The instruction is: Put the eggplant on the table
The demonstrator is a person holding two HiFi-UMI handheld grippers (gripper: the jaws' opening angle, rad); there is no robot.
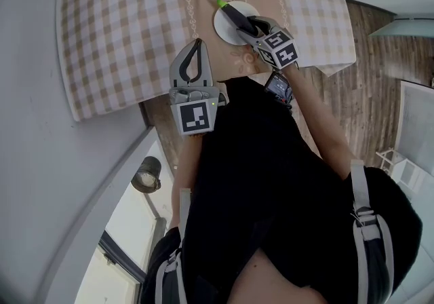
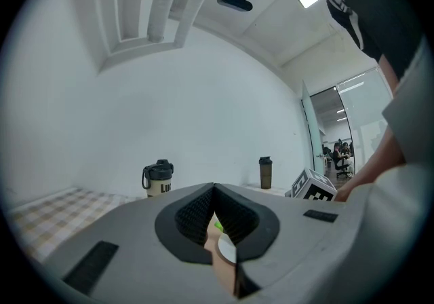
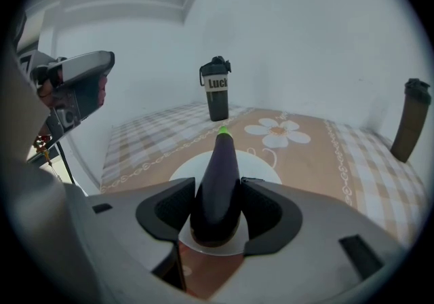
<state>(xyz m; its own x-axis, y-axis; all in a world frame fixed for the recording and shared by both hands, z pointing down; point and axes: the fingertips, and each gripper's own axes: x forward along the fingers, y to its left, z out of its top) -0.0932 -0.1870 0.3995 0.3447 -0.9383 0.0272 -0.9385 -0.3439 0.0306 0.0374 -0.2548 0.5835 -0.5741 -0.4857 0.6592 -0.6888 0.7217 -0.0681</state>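
The right gripper (image 3: 218,184) is closed around the eggplant (image 3: 220,160): both of its dark pads lie against the sides of the thick end, and the jaws stand wide because the eggplant is wide. The eggplant is dark purple with a small green tip, and the tip points away from the gripper, toward the far side of the table (image 1: 115,31). It is over the white plate (image 3: 261,163); whether it rests on the plate or is just above it, I cannot tell. In the head view the same eggplant (image 1: 236,13) lies across the plate (image 1: 224,30) with the right gripper (image 1: 246,22) on its near end. The left gripper (image 2: 213,187) is clenched with nothing in it, its two tips meeting in a point; in the head view this left gripper (image 1: 198,43) is over the near edge of the table, beside the plate and not touching it. The table has a checked cloth with a beige middle strip and a white flower (image 3: 278,131) printed on it. A dark shaker bottle (image 3: 217,89) stands at the far edge, and a second dark bottle (image 3: 410,119) stands at the right side
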